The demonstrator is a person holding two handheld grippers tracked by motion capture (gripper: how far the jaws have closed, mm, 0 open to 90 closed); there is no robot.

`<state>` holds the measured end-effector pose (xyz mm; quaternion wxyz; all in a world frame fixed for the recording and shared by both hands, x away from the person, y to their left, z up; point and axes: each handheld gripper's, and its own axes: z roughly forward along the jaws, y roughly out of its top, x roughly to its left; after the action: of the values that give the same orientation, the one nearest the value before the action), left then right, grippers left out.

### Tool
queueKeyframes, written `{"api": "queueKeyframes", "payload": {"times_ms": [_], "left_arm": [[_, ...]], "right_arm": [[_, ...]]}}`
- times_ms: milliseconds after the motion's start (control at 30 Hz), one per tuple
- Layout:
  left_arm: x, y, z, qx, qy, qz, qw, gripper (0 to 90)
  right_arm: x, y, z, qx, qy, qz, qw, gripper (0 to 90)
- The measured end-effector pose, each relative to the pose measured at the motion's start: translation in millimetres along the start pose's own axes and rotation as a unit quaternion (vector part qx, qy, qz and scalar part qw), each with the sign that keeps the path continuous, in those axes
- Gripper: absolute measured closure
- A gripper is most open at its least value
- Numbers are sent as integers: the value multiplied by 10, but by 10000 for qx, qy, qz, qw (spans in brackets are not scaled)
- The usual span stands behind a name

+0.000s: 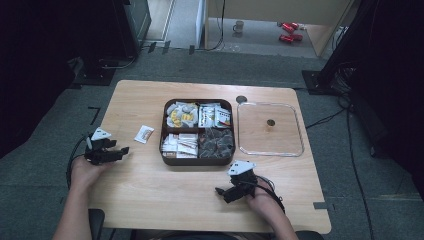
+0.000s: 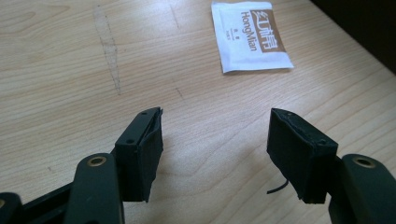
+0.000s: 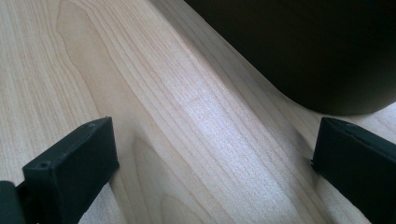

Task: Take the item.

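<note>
A white sachet with a brown label (image 1: 144, 134) (image 2: 251, 36) lies flat on the wooden table (image 1: 150, 200), left of a dark brown four-compartment box (image 1: 198, 160) of packets. My left gripper (image 1: 125, 149) (image 2: 215, 144) rests low over the table's left side, open, with bare wood between its jaws and the sachet a short way ahead of them. My right gripper (image 1: 218, 190) (image 3: 210, 163) sits near the front edge, below the box, open and wide with nothing in it. The box's dark rounded wall (image 3: 327, 51) looms just beyond its right jaw.
A clear square lid (image 1: 270, 129) lies right of the box. The table has a small round hole (image 1: 241, 99) near its back edge. Cables, a mug (image 1: 238, 26) and red items (image 1: 289, 31) sit on the floor beyond the table.
</note>
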<state>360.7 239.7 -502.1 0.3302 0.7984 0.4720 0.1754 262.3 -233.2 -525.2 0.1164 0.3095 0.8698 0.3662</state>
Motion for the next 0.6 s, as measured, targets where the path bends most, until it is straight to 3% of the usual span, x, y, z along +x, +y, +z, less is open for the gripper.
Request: {"api": "queueKeyframes", "payload": {"times_ms": [33, 100, 200, 400, 600], "left_arm": [[8, -18, 23, 131, 57, -7, 9999, 361], [11, -35, 23, 111, 136, 74, 9998, 357], [20, -41, 25, 78, 157, 33, 9998, 353], [21, -139, 64, -345, 202, 17, 9992, 264], [12, -130, 72, -338, 236, -19, 9991, 249]], "right_arm": [[0, 0, 0, 0, -1, 0, 10000, 0], [1, -1, 0, 0, 0, -1, 10000, 0], [1, -1, -1, 1, -1, 0, 10000, 0], [1, -1, 0, -1, -1, -2, 10000, 0], [1, -1, 0, 0, -1, 1, 10000, 0]]}}
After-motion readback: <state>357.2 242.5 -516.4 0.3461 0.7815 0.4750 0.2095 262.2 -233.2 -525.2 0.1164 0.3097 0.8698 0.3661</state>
